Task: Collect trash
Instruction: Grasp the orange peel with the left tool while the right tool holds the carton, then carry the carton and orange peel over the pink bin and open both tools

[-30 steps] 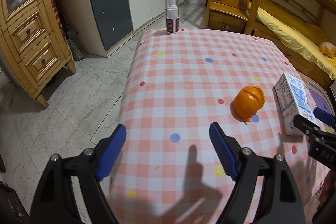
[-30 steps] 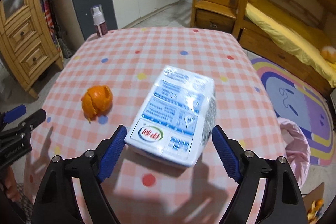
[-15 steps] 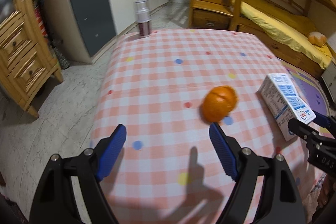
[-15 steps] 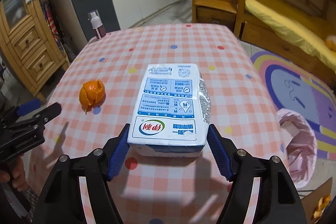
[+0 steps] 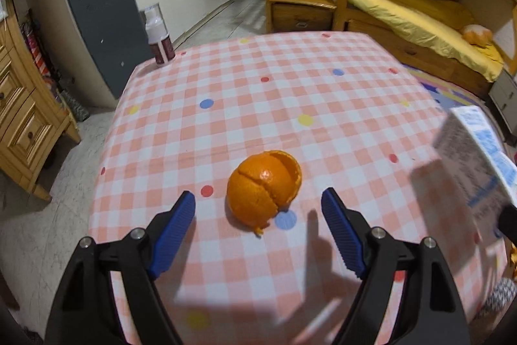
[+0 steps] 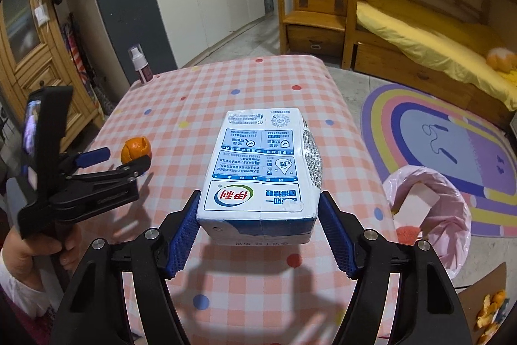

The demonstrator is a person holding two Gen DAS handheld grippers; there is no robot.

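The right gripper (image 6: 258, 225) has clamped and lifted the milk carton (image 6: 261, 164), while the left gripper (image 5: 258, 228), jaws closing but still empty, now straddles the orange peel (image 5: 263, 185) at 12 o'clock.

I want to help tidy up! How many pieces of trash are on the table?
2: the orange peel lying between the left gripper's closing jaws, and the milk carton clamped in the right gripper. Some may be hidden.

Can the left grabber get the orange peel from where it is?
Probably yes. The left gripper has its jaws wide and closing, and the orange peel sits on the table just beyond the pads, with nothing between.
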